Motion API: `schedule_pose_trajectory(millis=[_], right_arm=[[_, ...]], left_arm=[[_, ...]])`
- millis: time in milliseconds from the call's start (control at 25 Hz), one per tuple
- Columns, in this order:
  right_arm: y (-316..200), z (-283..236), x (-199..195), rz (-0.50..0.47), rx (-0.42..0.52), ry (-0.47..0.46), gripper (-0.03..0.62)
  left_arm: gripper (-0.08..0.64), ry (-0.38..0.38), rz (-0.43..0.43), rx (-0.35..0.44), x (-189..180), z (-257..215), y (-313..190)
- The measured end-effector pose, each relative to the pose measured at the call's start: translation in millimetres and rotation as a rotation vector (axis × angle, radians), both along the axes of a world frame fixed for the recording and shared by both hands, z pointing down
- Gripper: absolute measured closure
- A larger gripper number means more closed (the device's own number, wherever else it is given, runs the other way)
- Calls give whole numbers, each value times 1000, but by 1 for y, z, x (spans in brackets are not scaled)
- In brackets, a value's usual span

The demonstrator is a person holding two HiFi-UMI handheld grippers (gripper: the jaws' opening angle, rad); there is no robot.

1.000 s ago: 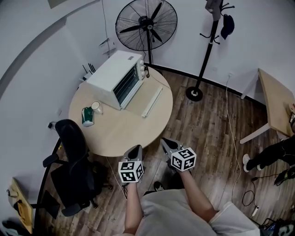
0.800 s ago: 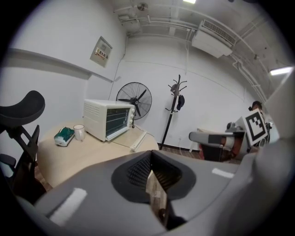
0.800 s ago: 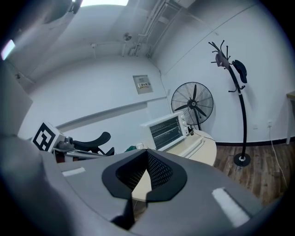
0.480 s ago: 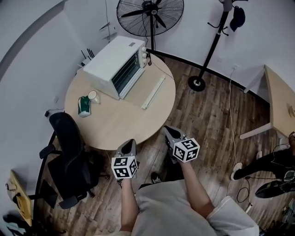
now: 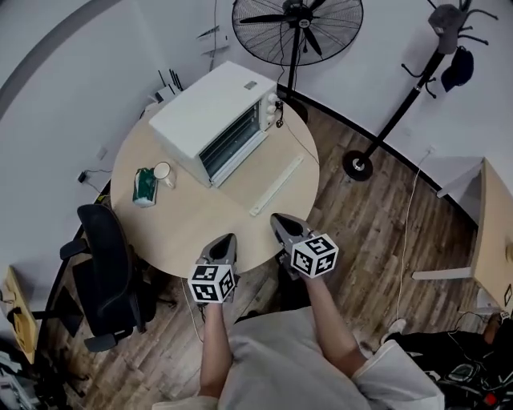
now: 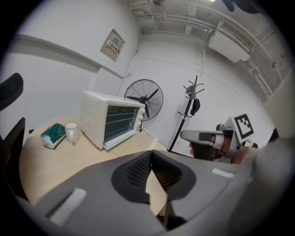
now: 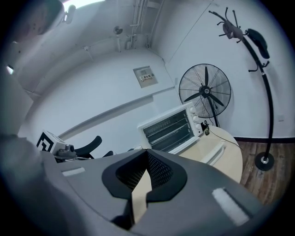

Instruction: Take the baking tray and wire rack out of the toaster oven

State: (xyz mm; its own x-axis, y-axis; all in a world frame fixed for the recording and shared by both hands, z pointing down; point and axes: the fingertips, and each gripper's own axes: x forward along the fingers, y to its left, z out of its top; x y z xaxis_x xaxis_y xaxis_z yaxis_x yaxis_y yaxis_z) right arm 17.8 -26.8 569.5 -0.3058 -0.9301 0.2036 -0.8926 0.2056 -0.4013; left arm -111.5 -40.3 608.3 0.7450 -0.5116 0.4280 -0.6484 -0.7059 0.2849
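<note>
The white toaster oven [image 5: 220, 120] stands at the back of the round table [image 5: 192, 224], its glass door closed. Through the glass in the left gripper view, the oven [image 6: 110, 124] shows thin rack bars; the tray cannot be made out. The right gripper view shows the oven [image 7: 170, 129] from its front right. My left gripper [image 5: 227, 239] hovers over the table's near edge, jaws shut and empty. My right gripper [image 5: 278, 219] is beside it, a little further in, also shut with nothing held. Both are well short of the oven.
A white mug [image 5: 163, 171] and a green packet [image 5: 144, 186] lie left of the oven. A long white strip [image 5: 276, 184] rests on the table to its right. A black office chair [image 5: 104, 272] stands at the table's left; a floor fan [image 5: 296, 24] and a coat stand [image 5: 401, 112] are behind.
Both grippers have moved forward from off the table to over its near edge, closer to the oven. The jaws stayed shut throughout.
</note>
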Motion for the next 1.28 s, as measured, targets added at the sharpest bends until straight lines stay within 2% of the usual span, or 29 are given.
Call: schedule_pose_trajectory(millis=[120, 360, 760, 960, 1120, 1280], right_arm=[[-34, 5, 22, -66, -37, 41, 592], [-82, 14, 77, -60, -87, 39, 592], [-141, 22, 91, -214, -72, 23, 592], [-185, 22, 96, -252, -73, 2, 592], [-208, 21, 86, -309, -79, -60, 592], [-235, 27, 77, -363, -95, -63, 592]], left_arm=[[503, 26, -36, -26, 27, -4, -28], [503, -23, -64, -52, 80, 4, -60], [503, -23, -144, -44, 122, 11, -111], [503, -49, -178, -40, 122, 11, -134], [503, -57, -265, -40, 103, 13, -141], [503, -64, -363, -47, 84, 14, -143]])
